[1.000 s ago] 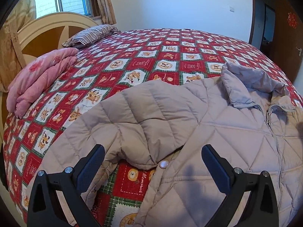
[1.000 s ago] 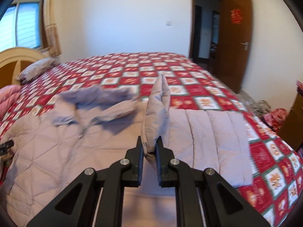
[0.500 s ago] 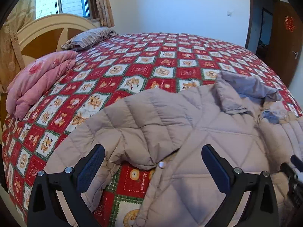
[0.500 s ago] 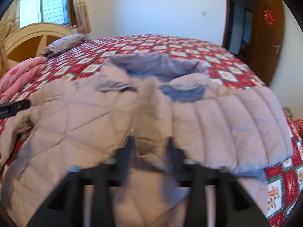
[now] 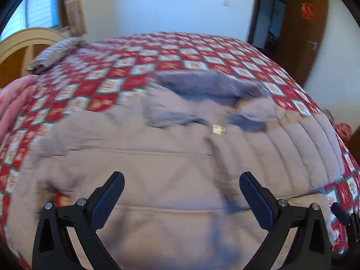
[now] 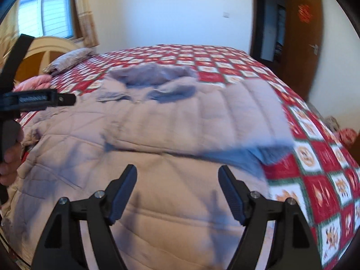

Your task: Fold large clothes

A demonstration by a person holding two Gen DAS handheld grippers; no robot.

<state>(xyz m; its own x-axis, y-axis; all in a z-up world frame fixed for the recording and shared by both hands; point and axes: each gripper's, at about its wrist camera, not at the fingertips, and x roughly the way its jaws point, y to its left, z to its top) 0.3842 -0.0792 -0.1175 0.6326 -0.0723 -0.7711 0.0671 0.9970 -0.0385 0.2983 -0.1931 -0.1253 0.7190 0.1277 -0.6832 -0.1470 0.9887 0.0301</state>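
A large beige quilted jacket (image 5: 171, 157) lies spread on the bed, hood (image 5: 202, 83) toward the far side. One sleeve (image 6: 202, 121) lies folded across its front in the right wrist view. My left gripper (image 5: 181, 193) hangs open above the jacket's lower body with nothing between its fingers. My right gripper (image 6: 177, 184) is over the jacket (image 6: 146, 202) near the hem, its jaws opening and no cloth between them. The left gripper's body (image 6: 38, 100) and the hand holding it show at the left edge of the right wrist view.
A red and white checked quilt (image 5: 202, 56) covers the bed. A striped pillow (image 5: 56, 52) and a pink folded blanket (image 5: 15, 103) lie by the headboard (image 5: 27, 45). A brown door (image 6: 301, 45) stands open at the right; a window (image 6: 47, 15) is at the left.
My right gripper let go of the sleeve, which now lies flat across the jacket, and its jaws spread. My left gripper swung right, from the left sleeve to over the jacket's middle.
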